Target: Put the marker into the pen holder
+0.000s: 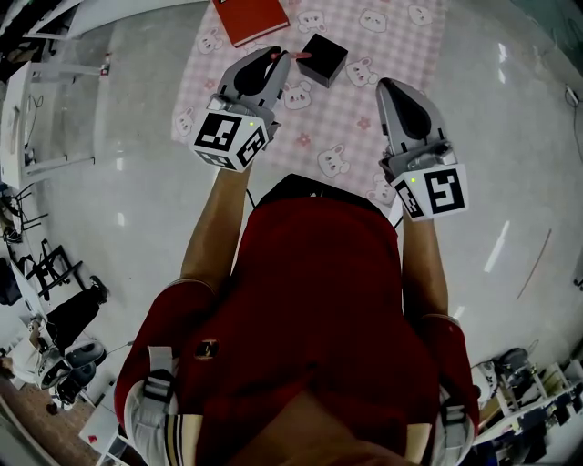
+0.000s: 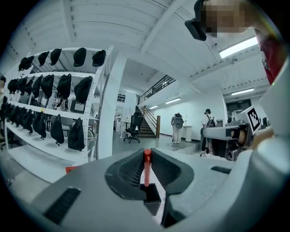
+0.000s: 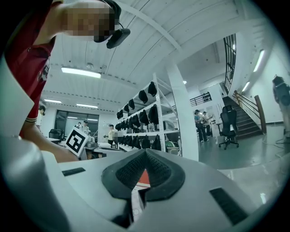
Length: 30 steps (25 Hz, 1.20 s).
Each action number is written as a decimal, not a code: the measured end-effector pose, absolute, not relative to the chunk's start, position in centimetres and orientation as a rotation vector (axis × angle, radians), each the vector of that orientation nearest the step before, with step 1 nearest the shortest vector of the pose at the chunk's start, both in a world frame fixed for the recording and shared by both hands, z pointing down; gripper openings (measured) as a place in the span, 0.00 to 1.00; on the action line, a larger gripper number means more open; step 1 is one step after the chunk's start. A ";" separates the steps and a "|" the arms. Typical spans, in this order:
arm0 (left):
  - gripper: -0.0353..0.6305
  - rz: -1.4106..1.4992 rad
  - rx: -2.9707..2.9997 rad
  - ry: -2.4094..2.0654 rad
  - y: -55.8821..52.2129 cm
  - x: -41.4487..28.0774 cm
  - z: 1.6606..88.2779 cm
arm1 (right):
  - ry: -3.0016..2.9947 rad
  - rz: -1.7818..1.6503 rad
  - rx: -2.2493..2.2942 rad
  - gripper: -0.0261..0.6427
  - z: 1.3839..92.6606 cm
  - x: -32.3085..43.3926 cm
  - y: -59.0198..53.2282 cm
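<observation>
My left gripper (image 1: pixel 279 56) is shut on a red marker (image 2: pixel 147 166), which stands upright between the jaws in the left gripper view. The marker's lower end is at the mouth of the black square pen holder (image 2: pixel 152 195); I cannot tell if they touch. In the head view the pen holder (image 1: pixel 323 59) sits on the pink cloth just right of the left gripper's tip, where a bit of the marker (image 1: pixel 291 56) shows. My right gripper (image 1: pixel 390 86) hovers to the right of the holder, jaws shut with nothing between them (image 3: pixel 146 153).
A pink bunny-print cloth (image 1: pixel 364 55) covers the table top. A red book (image 1: pixel 250 18) lies at its far edge, left of the holder. The glossy white table (image 1: pixel 510 136) extends on both sides. Shelves with black bags (image 2: pixel 54 90) stand in the room behind.
</observation>
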<state>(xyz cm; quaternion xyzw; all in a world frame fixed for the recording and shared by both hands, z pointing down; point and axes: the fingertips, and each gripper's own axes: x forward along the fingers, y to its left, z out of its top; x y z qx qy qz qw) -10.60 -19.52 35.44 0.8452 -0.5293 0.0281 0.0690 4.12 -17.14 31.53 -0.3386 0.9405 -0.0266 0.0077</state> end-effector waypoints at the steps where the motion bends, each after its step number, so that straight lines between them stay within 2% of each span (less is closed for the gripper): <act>1: 0.13 0.087 2.545 -1.585 -19.7 -10.7 35.7 | 2.941 -0.082 -1.068 0.04 31.5 4.0 -17.1; 30: 0.13 0.261 2.470 -1.421 -24.6 -10.7 47.5 | 2.960 -0.163 -1.272 0.04 35.3 3.8 -19.3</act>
